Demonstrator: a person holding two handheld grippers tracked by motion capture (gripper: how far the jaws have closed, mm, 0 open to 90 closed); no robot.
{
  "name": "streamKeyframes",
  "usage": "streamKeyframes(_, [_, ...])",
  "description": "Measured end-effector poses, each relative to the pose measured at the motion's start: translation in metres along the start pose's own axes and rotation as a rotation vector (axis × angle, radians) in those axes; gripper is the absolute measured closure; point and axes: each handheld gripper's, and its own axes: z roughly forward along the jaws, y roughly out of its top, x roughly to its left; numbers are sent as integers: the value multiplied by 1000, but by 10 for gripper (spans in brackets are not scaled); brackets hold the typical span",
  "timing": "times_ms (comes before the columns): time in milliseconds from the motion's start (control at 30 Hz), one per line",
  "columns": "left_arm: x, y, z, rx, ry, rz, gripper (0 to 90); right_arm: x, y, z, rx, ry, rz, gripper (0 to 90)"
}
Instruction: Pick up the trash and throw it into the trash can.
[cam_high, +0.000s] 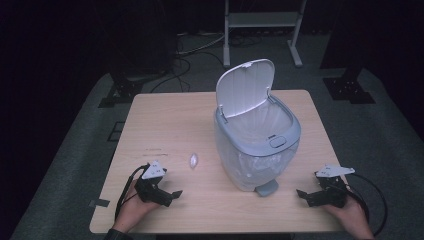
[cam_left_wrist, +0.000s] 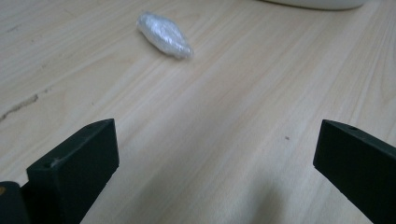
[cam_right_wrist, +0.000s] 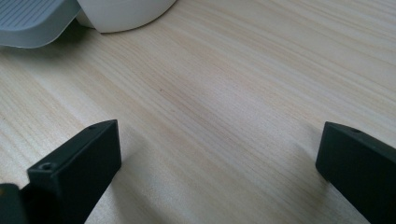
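Left hand-held gripper sits low at the near-left of the worktop, jaws wide apart, nothing between them. In the left gripper view its own camera looks straight along the jaws at bare wood, with the plastic wad further out and off to the left of the jaw line. Right hand-held gripper is at the near-right edge, jaws also spread and empty; its view has bare wood and, at the top left, the bin's grey pedal and white base.

Progress, my read: nothing picked yet. The wad lies loose on the worktop, apart from both grippers, just beyond the left one and just left of the pedal bin. Bin lid is already standing open and a clear liner is in place, so the receiving end looks ready. Left to do: reach, close on the wad, lift, carry over the rim, release.

Wad orientation: a small elongated lump, crumpled clear film by the look of it. In the high view its long axis runs roughly near-to-far across the worktop. In the left gripper view it reads as a diagonal, far end up-left, near end down-right, so the jaw line crosses it at an angle rather than square. Both ends taper; no obvious front or back.
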Motion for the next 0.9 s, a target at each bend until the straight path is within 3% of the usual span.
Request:
streamKeyframes(700, [10, 29, 11, -38, 13, -15, 0, 0, 0, 0, 1, -2, 5, 0])
streamKeyframes(900, [11, 35, 15, -68, 11, -31, 0, 0, 0, 0, 0, -2, 4, 0])
